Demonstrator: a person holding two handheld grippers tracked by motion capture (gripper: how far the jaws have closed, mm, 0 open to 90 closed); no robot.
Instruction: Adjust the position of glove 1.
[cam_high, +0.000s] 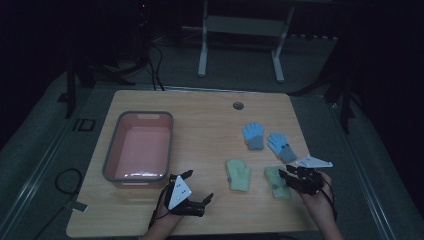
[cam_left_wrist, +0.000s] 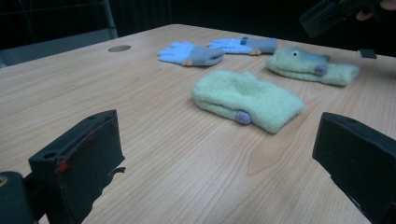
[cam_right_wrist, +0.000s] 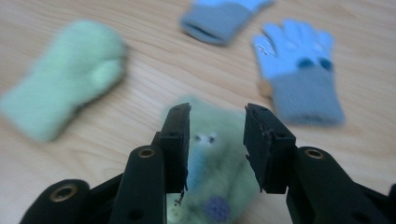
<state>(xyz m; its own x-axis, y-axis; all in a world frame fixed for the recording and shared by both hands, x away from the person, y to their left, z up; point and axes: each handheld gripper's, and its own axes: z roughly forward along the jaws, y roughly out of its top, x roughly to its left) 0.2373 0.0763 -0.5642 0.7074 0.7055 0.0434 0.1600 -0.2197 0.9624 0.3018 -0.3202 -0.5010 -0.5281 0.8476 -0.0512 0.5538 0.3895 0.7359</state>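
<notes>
In the high view, the right gripper (cam_high: 286, 175) sits at the lower right of the frame, its black jaws directly over the green mitten with eyes (cam_high: 278, 182), which lies on the wooden table (cam_high: 210, 125) near the front edge. In the right gripper view the jaws stand partly open, a moderate gap between them, with that same mitten (cam_right_wrist: 219, 172) showing through the gap and below; its two small eyes and a purple dot are visible, though blurred. The jaws hold nothing, and whether they touch the fabric cannot be told.

A second, plain green mitten (cam_high: 238, 174) lies just left of the first in the high view, apart from it. Above them, toward the middle right of the frame, lie two blue gloves with grey cuffs: one (cam_high: 254, 135) to the left and the other (cam_high: 281, 146) to the right, close together.

The left gripper (cam_high: 200, 187) is at the lower centre of the high view, low over bare wood. In the left gripper view its jaws are spread wide and empty, with the plain mitten (cam_left_wrist: 246, 100) ahead between them and well clear.

A pink basin with a grey rim (cam_high: 111, 159) stands at the left of the table, holding nothing visible.
</notes>
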